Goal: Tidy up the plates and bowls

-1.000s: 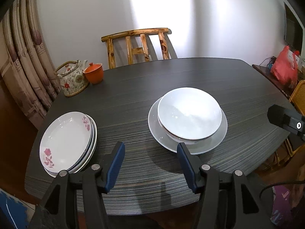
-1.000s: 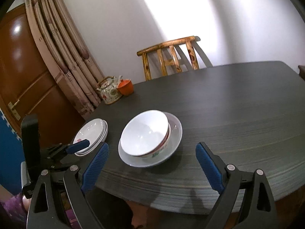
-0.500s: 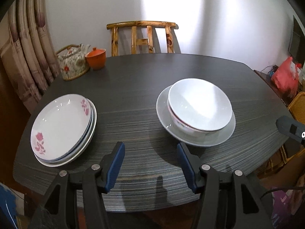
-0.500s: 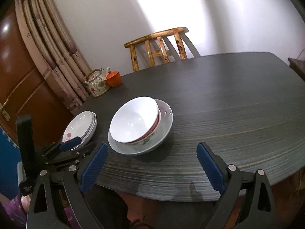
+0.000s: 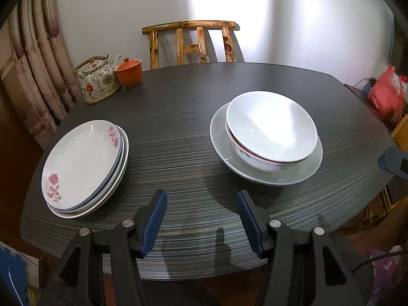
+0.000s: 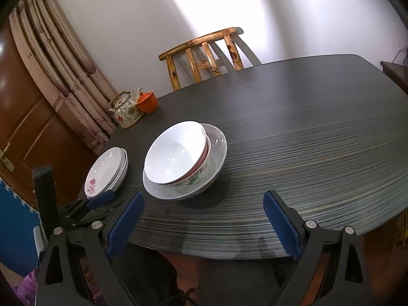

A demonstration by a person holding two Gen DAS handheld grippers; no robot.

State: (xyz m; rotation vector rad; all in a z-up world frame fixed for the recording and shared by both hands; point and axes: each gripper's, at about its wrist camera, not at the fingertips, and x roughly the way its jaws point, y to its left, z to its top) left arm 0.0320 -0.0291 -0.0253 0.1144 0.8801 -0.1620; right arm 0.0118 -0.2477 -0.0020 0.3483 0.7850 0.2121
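Two nested bowls (image 5: 271, 130) on grey plate (image 5: 301, 176), flowered plate stack (image 5: 81, 165) apart, left gripper (image 5: 201, 219) and right gripper (image 6: 204, 219) fingers spread, empty

Floral teapot (image 5: 98, 83) touching orange lidded cup (image 5: 128, 74), wooden chair (image 5: 191, 42) behind

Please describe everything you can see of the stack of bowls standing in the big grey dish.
The stack of bowls looks like two glossy ceramic bowls, nested and upright. The top one is plain white inside and empty. The lower one shows a red rim line and a coloured flower pattern on its outer wall. The stack sits slightly off-centre in a wide, shallow grey dish on the dark striped table. Only the dish touches it; both grippers are open and apart from it.
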